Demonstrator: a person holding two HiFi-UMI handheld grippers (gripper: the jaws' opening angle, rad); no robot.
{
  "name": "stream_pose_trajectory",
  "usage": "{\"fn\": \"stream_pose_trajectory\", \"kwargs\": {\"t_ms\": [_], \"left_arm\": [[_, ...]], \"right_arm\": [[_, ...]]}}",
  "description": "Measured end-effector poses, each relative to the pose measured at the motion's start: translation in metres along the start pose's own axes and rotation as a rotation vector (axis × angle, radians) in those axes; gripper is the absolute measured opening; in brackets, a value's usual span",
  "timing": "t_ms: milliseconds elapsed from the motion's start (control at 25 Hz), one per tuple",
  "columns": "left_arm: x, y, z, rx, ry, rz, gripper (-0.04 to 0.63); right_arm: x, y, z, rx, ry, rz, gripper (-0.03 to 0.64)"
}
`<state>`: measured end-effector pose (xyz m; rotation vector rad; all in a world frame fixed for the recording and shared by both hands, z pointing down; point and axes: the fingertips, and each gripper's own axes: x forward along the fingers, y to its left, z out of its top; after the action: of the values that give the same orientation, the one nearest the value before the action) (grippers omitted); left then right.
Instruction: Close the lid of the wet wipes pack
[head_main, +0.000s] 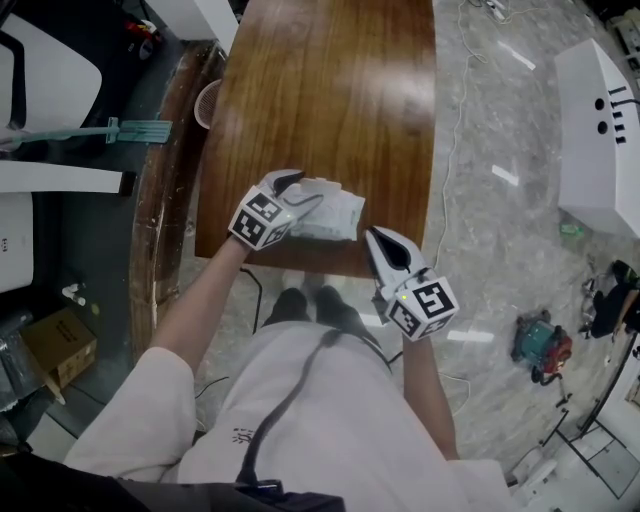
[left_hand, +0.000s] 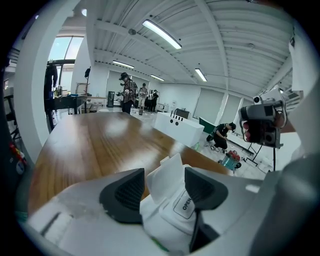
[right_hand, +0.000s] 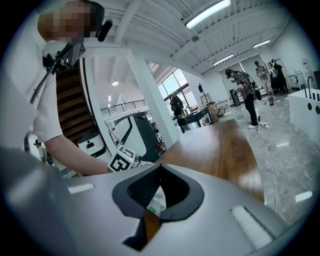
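Wet wipes pack (head_main: 335, 215): lying at counter (head_main: 320, 100) edge, straddled by left hand-held gripper (head_main: 298, 192), jaws spread wide. Right hand-held gripper (head_main: 374, 236): closed, nothing held.

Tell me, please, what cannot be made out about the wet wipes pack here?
- Head view: the left gripper hides part of the wet wipes pack.
- Left gripper view: the jaws hide the pack's sides; lid state unclear.
- Right gripper view: shut jaws of the right gripper leave only a sliver of pack.
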<state>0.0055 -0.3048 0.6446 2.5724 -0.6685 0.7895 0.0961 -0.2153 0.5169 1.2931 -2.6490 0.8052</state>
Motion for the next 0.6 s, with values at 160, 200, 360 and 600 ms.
{"fn": "stream_pose_trajectory", "kwargs": {"t_ms": [160, 200, 360, 600], "left_arm": [[-0.001, -0.005, 0.001, 0.007, -0.007, -0.010, 0.265], [-0.002, -0.005, 0.002, 0.005, -0.011, -0.011, 0.265], [-0.007, -0.008, 0.000, 0.001, -0.016, -0.014, 0.252], [-0.011, -0.013, -0.005, 0.009, -0.014, -0.015, 0.244]], "right_arm": [[-0.002, -0.003, 0.003, -0.002, -0.011, -0.010, 0.009], [-0.003, -0.003, 0.004, -0.003, -0.012, -0.012, 0.009], [-0.004, -0.001, 0.001, -0.007, -0.011, -0.012, 0.009], [-0.004, 0.004, 0.000, -0.007, -0.017, -0.012, 0.009]]}}
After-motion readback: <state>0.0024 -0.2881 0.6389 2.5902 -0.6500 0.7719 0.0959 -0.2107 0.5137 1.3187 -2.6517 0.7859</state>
